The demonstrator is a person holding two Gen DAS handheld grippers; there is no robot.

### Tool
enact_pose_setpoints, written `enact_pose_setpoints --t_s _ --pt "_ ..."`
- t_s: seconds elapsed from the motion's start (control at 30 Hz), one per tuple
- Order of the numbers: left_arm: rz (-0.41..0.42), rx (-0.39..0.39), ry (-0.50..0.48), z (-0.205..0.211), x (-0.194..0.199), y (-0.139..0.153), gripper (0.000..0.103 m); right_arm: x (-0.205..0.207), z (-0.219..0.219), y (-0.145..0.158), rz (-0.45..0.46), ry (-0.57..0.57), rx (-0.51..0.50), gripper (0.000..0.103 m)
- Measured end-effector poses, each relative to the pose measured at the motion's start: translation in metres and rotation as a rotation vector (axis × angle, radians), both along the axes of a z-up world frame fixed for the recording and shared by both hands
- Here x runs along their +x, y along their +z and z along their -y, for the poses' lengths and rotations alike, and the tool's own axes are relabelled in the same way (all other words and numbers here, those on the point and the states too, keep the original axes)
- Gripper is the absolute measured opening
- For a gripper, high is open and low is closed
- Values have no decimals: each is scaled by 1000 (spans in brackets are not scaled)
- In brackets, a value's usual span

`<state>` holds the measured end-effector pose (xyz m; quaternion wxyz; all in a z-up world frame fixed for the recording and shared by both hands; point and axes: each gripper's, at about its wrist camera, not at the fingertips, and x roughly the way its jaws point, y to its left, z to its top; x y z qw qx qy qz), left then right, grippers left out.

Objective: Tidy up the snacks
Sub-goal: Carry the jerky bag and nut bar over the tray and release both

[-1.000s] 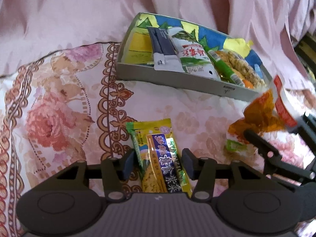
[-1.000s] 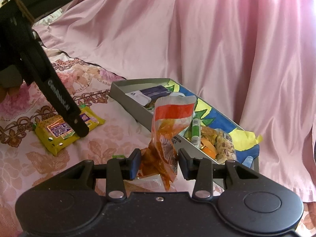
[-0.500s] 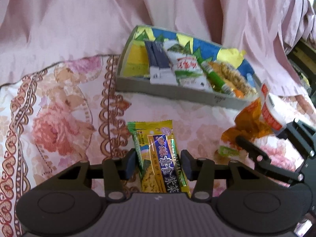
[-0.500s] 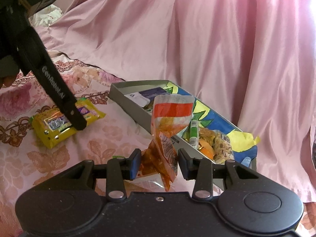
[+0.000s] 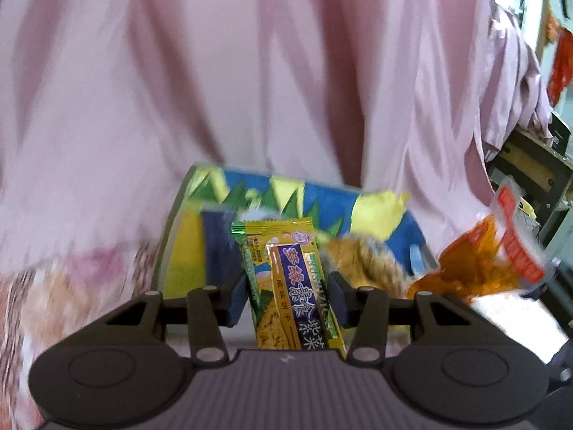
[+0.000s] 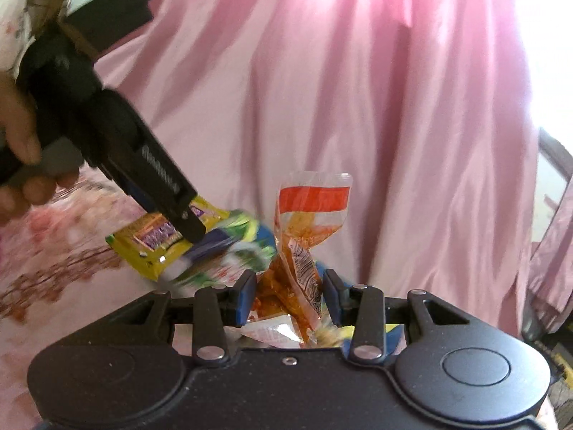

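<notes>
Currently we carry one snack in each gripper above the box (image 5: 179, 229). Our left gripper (image 5: 286, 295) is clamped on the yellow biscuit packet (image 5: 286, 279), held upright over the box's near end. Our right gripper (image 6: 289, 295) pinches the orange bag (image 6: 304, 247) by its lower part. To place well, we lower each snack into a free gap, keep the two grippers apart, and release only once the snack rests flat.
</notes>
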<state>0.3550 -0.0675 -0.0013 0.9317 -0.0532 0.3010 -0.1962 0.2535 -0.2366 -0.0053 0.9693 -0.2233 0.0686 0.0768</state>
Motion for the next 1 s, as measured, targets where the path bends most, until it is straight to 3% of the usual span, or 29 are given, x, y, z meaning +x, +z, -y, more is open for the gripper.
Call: enact_pose_setpoints --t_s 0.2,0.37,0.7,1.0 --pt "32 -37 -12 21 44 -2 52 48 24 21 1 -48 24 43" --pt "-1 -61 -18 34 68 -18 52 80 42 17 -79 -91 66 43" --pt "-55 -42 -39 51 81 -46 52 112 60 -14 -240 -121 101 43" --pt "-42 -20 -48 56 82 -50 52 120 57 -18 -287 -115 136 43"
